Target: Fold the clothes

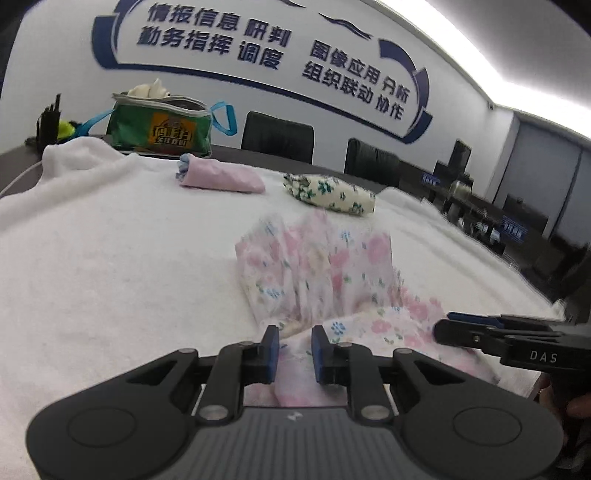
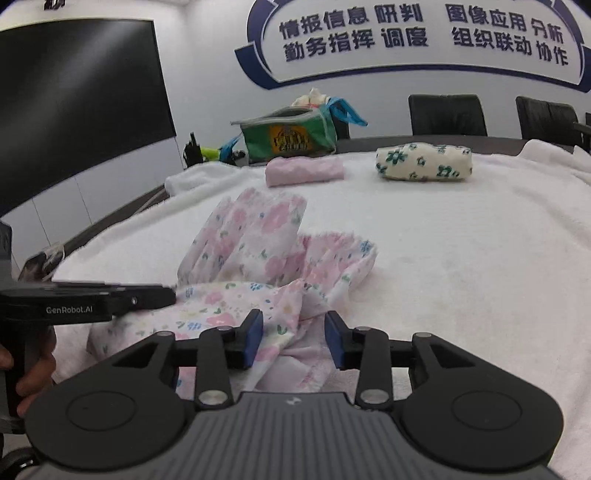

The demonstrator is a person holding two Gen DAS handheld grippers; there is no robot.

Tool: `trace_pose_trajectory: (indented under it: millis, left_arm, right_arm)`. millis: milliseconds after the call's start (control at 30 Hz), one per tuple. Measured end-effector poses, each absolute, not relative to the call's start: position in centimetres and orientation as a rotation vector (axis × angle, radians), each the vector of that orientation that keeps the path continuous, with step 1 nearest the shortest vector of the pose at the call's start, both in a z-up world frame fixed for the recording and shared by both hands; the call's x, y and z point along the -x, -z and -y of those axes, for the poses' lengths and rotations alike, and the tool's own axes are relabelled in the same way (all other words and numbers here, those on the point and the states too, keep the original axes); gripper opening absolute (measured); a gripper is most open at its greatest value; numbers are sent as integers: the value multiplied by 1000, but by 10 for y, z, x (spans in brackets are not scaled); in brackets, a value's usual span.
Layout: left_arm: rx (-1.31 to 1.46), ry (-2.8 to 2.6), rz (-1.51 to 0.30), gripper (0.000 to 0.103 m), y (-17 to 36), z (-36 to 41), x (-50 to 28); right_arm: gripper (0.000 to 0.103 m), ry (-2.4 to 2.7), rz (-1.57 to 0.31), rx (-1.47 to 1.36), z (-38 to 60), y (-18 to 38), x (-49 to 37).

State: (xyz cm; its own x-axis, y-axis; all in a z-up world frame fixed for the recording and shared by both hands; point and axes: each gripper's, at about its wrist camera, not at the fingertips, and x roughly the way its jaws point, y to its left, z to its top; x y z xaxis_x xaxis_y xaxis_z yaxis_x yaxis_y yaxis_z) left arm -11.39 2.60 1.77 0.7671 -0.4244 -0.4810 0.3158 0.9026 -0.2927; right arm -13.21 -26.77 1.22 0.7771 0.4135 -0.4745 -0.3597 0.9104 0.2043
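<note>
Nearest, the left gripper (image 1: 294, 352) has its blue pads apart, with the near edge of the pink floral garment (image 1: 317, 269) lying loosely between them. The right gripper (image 2: 294, 338) likewise stands with its fingers spread and a bunched fold of the same cloth between them, not pinched. The garment lies crumpled on the white towel (image 2: 461, 258) just ahead of both tools, its long axis running away from the grippers towards the far wall, one flap raised. Farther back rest a rolled pink cloth (image 2: 304, 170) and a rolled green-flowered cloth (image 2: 424, 161), well apart. Behind them stand a green bag (image 2: 290, 136), black chairs (image 2: 447, 114) and a white wall with blue lettering (image 2: 424, 33).
</note>
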Motion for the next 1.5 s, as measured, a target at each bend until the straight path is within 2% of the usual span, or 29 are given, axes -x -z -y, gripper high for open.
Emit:
trace_pose_trajectory:
  millis: [100,167,233,367,533,600,633,667,700,733,933,967,1033,1100,1133,1167,1233,1500]
  left_arm:
    - [257,379,-570,23,-37,-44,103]
    - [280,368,-611,38,-49,-51,85]
    - [309,374,-658,41,-55,-53,61]
    - [352,381,-739,41,-52,-44,20]
    - [351,453,-803,40,-38,-21,4]
    - [340,459,-809,31,-31,-15,3]
    - [335,454,-805,12,-29,-15,4]
    - [330,450,-801,3,-26,-14,6]
    - [329,445,-792,4,-24,-15,8]
    - [344,440,-768,3,-23,-19,12]
    - [386,353,-702,3,-24,-32,19]
    - [394,350,-711,10,-21,-33,18]
    - [419,350,-706,16,-19,-41,22]
    - [432,349,-678,25,-21,-53,31]
    - [428,340,-663,34,-24,-61,38]
    - [423,330,-648,43,-27,-69,48]
    - [436,342,-634,52,-28,-81,66]
    - [489,481,-630,54,-25,-75,105]
  right_arm:
    - [45,-396,-508,-130,282,-23,128]
    - [49,-376,-498,-152,293,-30,119]
    - [52,-363,-510,-186,303,-34,102]
    - [62,-398,-633,-333,319,-27,55]
    - [63,-479,-768,-465,318,-4,25]
    - [62,-529,-774,-466,311,-1,26]
    - [52,-548,-772,-456,307,0,26]
    - [24,-563,-778,-433,300,1,24]
    - [11,-576,-783,-410,293,1,21]
    - [6,-579,-784,-373,285,0,20]
    - [4,-616,-685,-196,248,-28,4]
    - [4,-601,-682,-172,244,-30,-3]
    - [9,-582,-705,-144,239,-28,-14]
    - [24,-575,-715,-150,246,-28,-11]
    - [45,-571,-708,-155,250,-29,-5]
    - [60,-568,-682,-160,257,-33,4]
    - [63,-571,-639,-188,274,-38,26]
    - [66,-641,-658,-354,306,-24,79]
